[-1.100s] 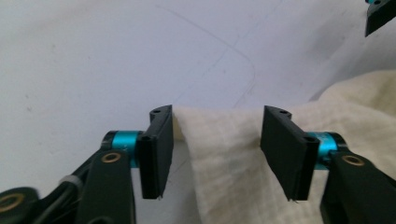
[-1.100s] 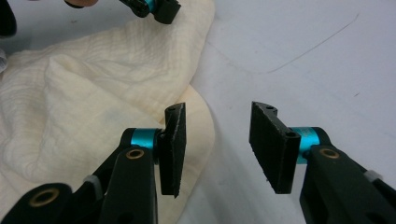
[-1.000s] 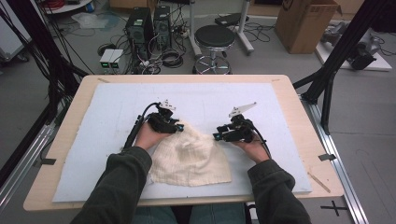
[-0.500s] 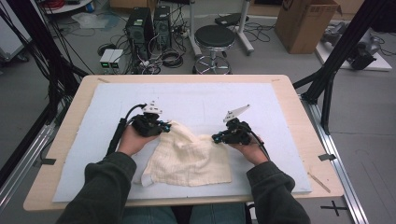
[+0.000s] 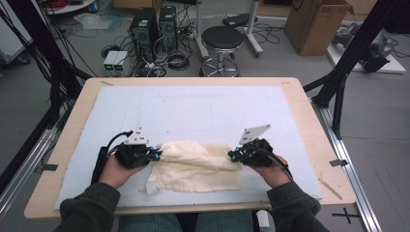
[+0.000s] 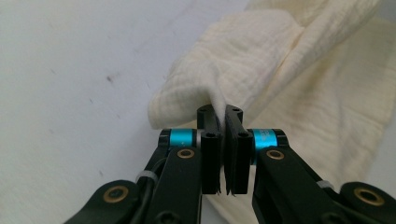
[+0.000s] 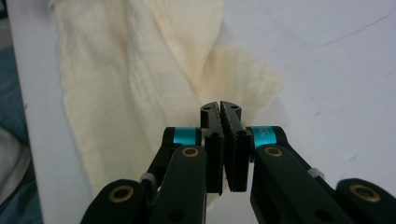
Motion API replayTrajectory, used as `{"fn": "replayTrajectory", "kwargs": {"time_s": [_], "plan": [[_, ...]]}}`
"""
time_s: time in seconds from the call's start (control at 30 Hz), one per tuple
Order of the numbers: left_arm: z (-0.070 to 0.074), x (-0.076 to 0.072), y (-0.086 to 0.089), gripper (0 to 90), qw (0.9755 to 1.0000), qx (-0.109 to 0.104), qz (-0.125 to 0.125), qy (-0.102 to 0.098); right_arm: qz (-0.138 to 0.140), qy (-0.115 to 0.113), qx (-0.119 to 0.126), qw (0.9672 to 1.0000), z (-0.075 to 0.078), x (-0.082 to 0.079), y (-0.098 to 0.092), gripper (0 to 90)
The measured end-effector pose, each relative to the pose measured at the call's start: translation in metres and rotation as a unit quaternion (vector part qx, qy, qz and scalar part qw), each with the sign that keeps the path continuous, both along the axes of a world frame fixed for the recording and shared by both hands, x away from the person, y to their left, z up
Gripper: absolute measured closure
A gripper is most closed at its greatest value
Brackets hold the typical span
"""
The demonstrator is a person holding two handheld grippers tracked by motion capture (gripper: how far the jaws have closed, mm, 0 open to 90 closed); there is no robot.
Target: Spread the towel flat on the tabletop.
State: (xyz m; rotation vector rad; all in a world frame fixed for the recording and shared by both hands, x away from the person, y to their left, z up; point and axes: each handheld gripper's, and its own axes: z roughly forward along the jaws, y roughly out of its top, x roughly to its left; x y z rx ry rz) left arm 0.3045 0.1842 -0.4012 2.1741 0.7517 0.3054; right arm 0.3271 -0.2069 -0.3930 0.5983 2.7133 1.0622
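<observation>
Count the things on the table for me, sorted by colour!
Cream: 1, the cloth
Black: 2, the left tongs and the right tongs, both pinching the cloth
White: 1, the mat
Total: 4

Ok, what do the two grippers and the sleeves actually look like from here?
Both the left gripper and the right gripper are black, with flat black jaws, bright blue collars at the jaw roots and brass-coloured pivot pins. Each carries a pale grey three-cornered plate on top and trails a black cable. The person's sleeves are dark olive green.
</observation>
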Motion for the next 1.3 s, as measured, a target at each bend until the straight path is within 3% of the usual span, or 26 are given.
{"fn": "replayTrajectory", "kwargs": {"time_s": [0.13,0.23,0.37,0.4,0.57,0.67,0.77,0.9,0.97,1.0,1.17,1.2,1.3], "plan": [[-0.016,-0.011,0.009,85.9,0.9997,0.006,0.001,0.024,0.011,0.028,-0.020,0.9993,-0.020,-0.012,0.003,88.2],[-0.024,-0.015,0.015,85.5,0.9994,-0.009,0.005,0.033,0.018,0.049,-0.008,0.9986,-0.027,-0.016,0.000,85.7],[-0.028,-0.014,0.017,80.7,0.9992,-0.015,0.003,0.036,0.029,0.057,0.011,0.9979,-0.019,-0.014,0.000,69.9],[-0.028,-0.014,0.017,79.6,0.9992,-0.020,0.004,0.034,0.026,0.049,0.018,0.9983,-0.014,-0.012,0.000,66.7],[-0.030,-0.013,0.016,76.6,0.9992,-0.015,-0.004,0.036,0.004,0.033,0.060,0.9976,0.010,0.012,-0.002,60.3],[-0.031,-0.013,0.015,76.5,0.9993,-0.013,-0.007,0.036,-0.021,0.014,0.056,0.9981,0.011,0.031,0.002,57.7],[-0.032,-0.013,0.015,76.9,0.9993,-0.013,-0.007,0.034,-0.043,0.035,0.023,0.9982,-0.006,0.051,0.011,52.7],[-0.032,-0.011,0.015,81.5,0.9993,-0.016,-0.008,0.034,-0.046,0.067,0.003,0.9967,-0.029,0.066,0.022,57.4],[-0.031,-0.009,0.014,82.0,0.9991,-0.023,-0.003,0.037,-0.041,0.071,-0.015,0.9965,-0.034,0.068,0.026,71.8],[-0.031,-0.008,0.014,82.0,0.9990,-0.025,0.000,0.038,-0.037,0.067,-0.016,0.9969,-0.033,0.068,0.025,84.3],[-0.030,-0.006,0.010,80.8,0.9985,-0.030,-0.011,0.045,-0.044,0.046,-0.013,0.9979,-0.023,0.064,0.016,85.2],[-0.032,-0.006,0.008,78.2,0.9975,-0.037,-0.022,0.057,-0.048,0.032,-0.009,0.9983,-0.016,0.059,0.008,85.2],[-0.031,-0.005,0.008,67.9,0.9964,-0.042,-0.028,0.068,-0.055,0.024,-0.008,0.9982,-0.012,0.054,0.000,85.2]]}}
